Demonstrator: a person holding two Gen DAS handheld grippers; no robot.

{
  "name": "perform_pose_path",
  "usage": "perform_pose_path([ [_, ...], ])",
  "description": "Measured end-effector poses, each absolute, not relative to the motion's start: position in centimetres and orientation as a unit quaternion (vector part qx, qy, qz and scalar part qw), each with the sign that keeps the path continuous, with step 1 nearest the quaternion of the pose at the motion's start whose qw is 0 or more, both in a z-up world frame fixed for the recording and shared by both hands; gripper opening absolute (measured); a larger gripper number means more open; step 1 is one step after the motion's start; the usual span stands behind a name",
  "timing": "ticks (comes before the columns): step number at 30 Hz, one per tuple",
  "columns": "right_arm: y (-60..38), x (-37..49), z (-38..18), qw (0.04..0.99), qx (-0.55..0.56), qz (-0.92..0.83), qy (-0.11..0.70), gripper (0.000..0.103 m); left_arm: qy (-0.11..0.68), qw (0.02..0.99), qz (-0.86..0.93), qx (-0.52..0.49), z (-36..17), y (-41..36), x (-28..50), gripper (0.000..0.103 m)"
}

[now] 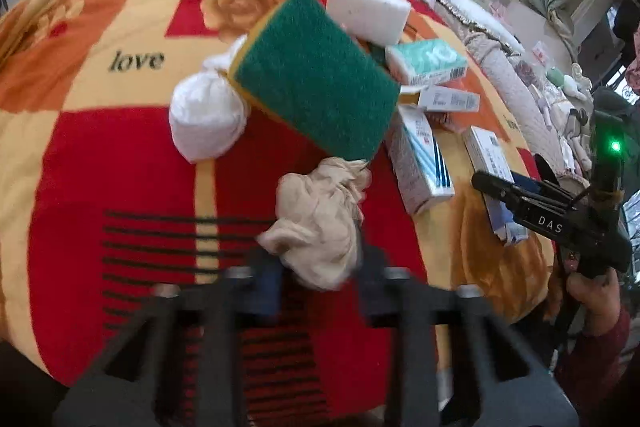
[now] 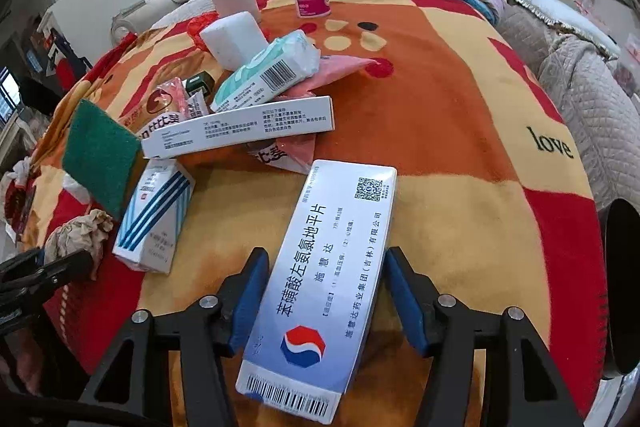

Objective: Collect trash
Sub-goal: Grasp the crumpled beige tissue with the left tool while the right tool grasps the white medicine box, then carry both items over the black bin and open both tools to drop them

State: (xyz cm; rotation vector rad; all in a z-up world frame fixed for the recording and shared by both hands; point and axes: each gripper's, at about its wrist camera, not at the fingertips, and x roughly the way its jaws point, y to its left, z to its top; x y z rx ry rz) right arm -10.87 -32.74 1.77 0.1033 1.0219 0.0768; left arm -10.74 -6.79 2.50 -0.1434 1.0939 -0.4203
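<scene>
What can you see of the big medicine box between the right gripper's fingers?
The medicine box is a long flat carton, apparently glossy card, white fading to pale blue. It carries black Chinese print, a QR code at the far end, a red-white-blue octagon logo and barcodes at the near end. It looks closed and undented. It lies flat, lengthwise, on the blanket, tilted slightly to the right. The right gripper straddles it, with the blue pads at or almost at its long edges; actual contact is unclear.
</scene>
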Motion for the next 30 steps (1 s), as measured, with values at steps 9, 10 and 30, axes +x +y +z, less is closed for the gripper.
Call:
perform_pose_path([
  [9,-36.8,-13.2,4.2,0.885,0.088,0.031,0.455,0.051,0.466,0.843,-0.261,-0.063,8.2,-10.0,-13.5,0.019],
  [10,-37.2,-13.4,4.5,0.887,0.090,0.027,0.451,0.051,0.462,0.841,-0.274,-0.062,8.7,-10.9,-13.6,0.019],
  [30,-56.1,-20.3,5.6,0.882,0.166,-0.137,0.419,0.051,0.466,0.772,-0.433,-0.001,9.9,-36.3,-12.9,0.019],
])
